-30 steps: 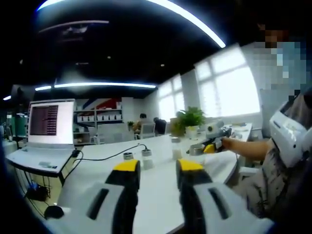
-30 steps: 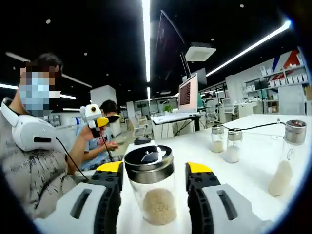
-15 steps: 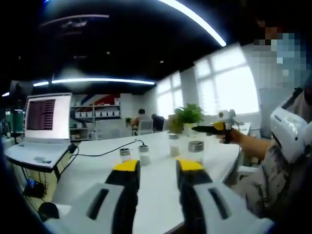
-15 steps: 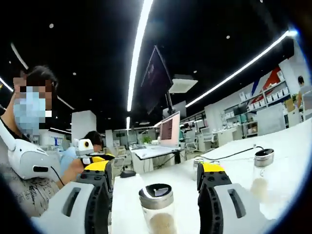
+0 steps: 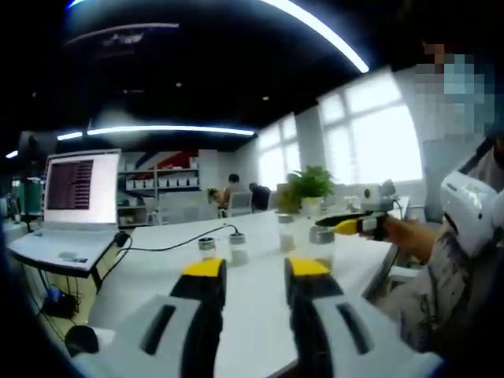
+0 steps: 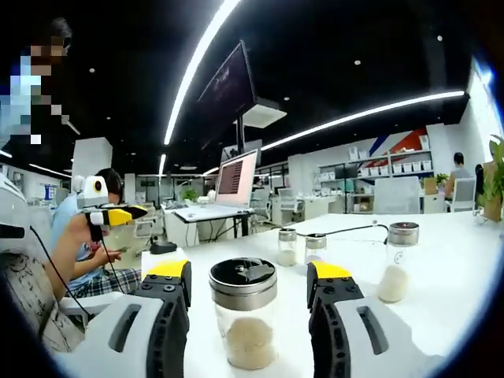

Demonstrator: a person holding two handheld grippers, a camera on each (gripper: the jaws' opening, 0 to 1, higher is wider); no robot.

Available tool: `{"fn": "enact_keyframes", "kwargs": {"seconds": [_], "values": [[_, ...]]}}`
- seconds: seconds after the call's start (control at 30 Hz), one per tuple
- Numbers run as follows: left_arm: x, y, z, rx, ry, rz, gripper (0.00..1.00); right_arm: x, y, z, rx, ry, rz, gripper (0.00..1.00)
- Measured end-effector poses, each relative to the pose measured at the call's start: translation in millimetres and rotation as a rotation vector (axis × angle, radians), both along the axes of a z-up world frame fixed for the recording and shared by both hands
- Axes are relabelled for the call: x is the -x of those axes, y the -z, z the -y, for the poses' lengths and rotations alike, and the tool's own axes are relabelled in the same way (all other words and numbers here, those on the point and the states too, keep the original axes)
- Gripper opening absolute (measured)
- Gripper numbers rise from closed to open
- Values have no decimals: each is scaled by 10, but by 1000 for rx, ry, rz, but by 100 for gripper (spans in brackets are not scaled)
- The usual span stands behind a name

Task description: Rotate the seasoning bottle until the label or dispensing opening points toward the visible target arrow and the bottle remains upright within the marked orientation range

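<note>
In the right gripper view, a glass seasoning bottle (image 6: 246,315) with a steel lid and pale grains inside stands upright on the white table (image 6: 449,303). My right gripper (image 6: 250,272) is open, one jaw on each side of the bottle with a small gap on both sides. The left gripper view shows that bottle (image 5: 321,244) near the table's right edge, with the right gripper (image 5: 339,226) held level beside its lid. My left gripper (image 5: 256,269) is open over the table with nothing between its fingers. It also appears far left in the right gripper view as the left gripper (image 6: 130,213), in a person's hand.
A second tall bottle (image 6: 396,261) stands to the right, and two small shakers (image 6: 301,246) stand further back by a black cable. An open laptop (image 5: 79,197) and a mouse (image 6: 163,247) sit on the table's far side. A potted plant (image 5: 309,187) is by the windows.
The right gripper tipped upward half a second ago and has come back level with the bottle; its jaws now stand wider around it. The left gripper has barely moved.
</note>
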State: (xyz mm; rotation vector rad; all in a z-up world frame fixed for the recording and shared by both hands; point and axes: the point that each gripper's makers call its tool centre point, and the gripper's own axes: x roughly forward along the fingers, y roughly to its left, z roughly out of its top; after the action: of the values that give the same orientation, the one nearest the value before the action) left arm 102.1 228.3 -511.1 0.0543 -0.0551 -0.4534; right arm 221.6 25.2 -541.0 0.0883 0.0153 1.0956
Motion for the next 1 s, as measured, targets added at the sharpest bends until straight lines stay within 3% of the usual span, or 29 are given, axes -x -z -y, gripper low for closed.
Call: {"fn": "enact_keyframes", "kwargs": {"seconds": [0.1, 0.2, 0.33, 0.67, 1.0], "values": [[-19, 42, 8, -4, 3, -12, 31, -12, -2, -10, -26, 1, -32, 52], [-21, 37, 4, 3, 1, -11, 31, 16, -2, -67, -28, -40, -29, 50], [-15, 21, -1, 1, -1, -6, 31, -6, 40, -105, -1, -31, -17, 51], [-21, 54, 5, -2, 1, -14, 31, 11, 75, -111, 13, -65, -13, 38], [-3, 32, -17, -4, -2, -10, 31, 17, 73, -105, 17, -113, -1, 37]]}}
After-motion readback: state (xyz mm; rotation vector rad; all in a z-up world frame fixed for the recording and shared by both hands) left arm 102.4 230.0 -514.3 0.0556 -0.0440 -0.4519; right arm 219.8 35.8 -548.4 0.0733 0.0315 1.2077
